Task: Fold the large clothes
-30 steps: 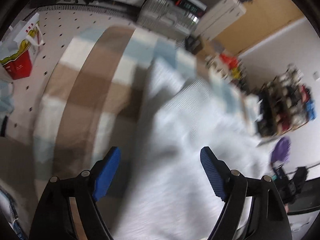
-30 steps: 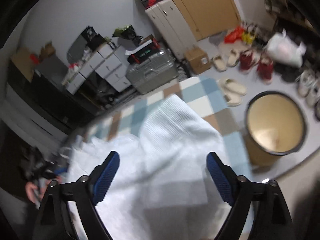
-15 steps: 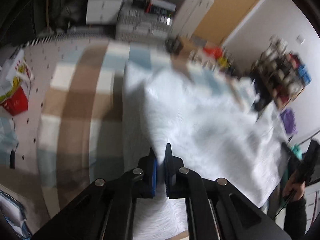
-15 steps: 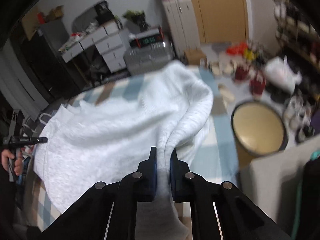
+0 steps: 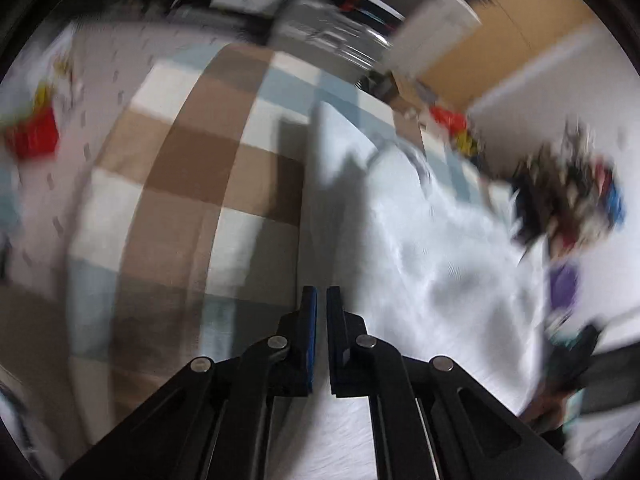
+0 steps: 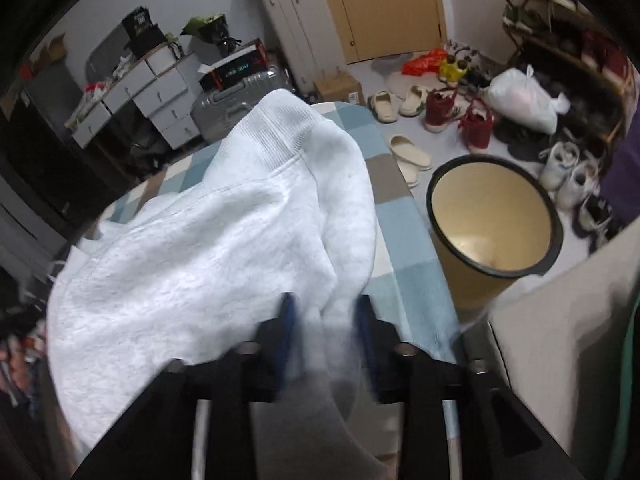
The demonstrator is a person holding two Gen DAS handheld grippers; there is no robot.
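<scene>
Sweatshirt (image 6: pixel 208 256): white, spread on checked bedspread (image 5: pixel 180 168)
Left gripper (image 5: pixel 321 304): jaws clenched on sweatshirt edge
Right gripper (image 6: pixel 326 316): jaws just opening, fabric between

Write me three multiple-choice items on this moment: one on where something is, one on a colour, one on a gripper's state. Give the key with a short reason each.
1. Where is the round bin?
A. on the checked cover
B. on the floor beside the bed
C. on the drawers

2. What colour is the sweatshirt?
A. pale grey-white
B. red
C. navy

3. How does the left gripper stand?
A. wide open
B. shut
C. out of view

Key: B, the bin stands on the floor to the right of the checked cover; A, the sweatshirt is pale grey-white in both views; B, its blue pads are drawn together at the sweatshirt's edge, though whether cloth is pinched is unclear.
</scene>
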